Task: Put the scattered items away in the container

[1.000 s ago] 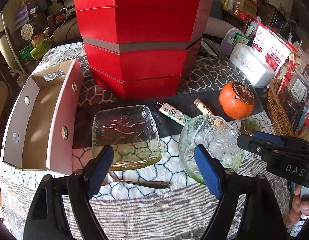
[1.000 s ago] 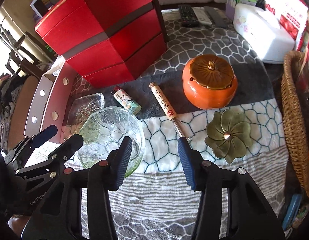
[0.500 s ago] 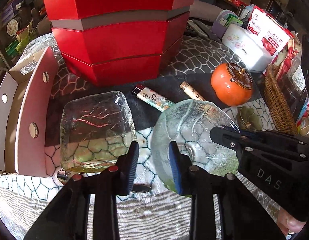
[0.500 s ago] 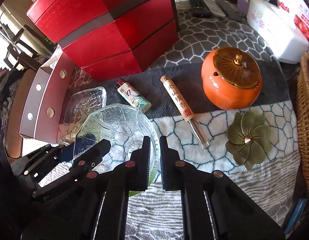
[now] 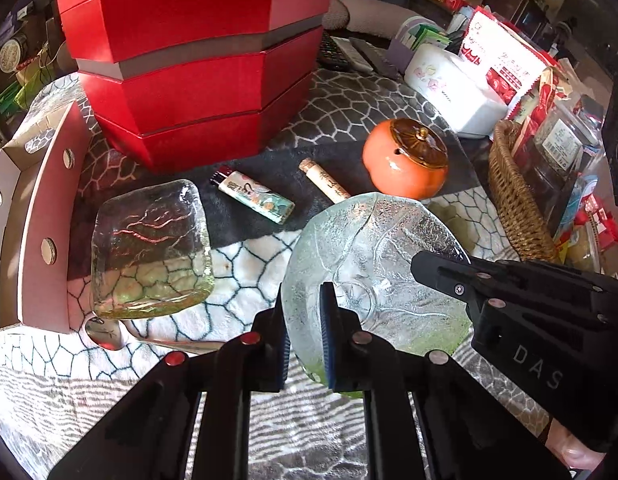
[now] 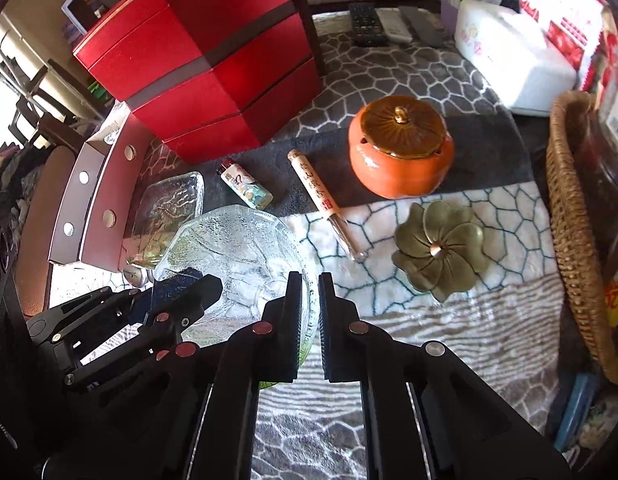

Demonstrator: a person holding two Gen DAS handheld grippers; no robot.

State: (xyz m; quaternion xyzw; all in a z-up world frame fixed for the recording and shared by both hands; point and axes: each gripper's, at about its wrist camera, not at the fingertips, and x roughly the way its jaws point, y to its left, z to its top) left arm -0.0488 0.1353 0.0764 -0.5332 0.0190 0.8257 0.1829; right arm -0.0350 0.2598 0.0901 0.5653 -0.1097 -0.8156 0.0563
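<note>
So my left hand-held gripper [image 5: 304, 332] was clamped on the near rim of the round glass bowl [image 5: 373, 264], one finger outside and one inside, and my right hand-held gripper [image 6: 309, 312] was pinched shut on the opposite edge of that same bowl [image 6: 237, 256]. Both had the bowl between them, tipped a bit, down at the front of the surface [image 5: 245, 280] with its patterned blanket.

Just left of the bowl sat the square glass dish [image 5: 149, 248], with a metal spoon [image 5: 149, 340] poking out from under its near edge. Behind those lay the lighter [image 5: 255, 196] and the incense tube [image 6: 323, 196], side by side but apart. The orange lidded jar [image 6: 401, 152] was further right, and the green flower-shaped dish [image 6: 441, 250] sat in front of it.

The open cardboard container [image 5: 33, 220] was at the far left edge, right beside the square dish. The big red box stack [image 5: 197, 60] stood at the back, and a wicker basket [image 6: 569, 232] took up the right side.
</note>
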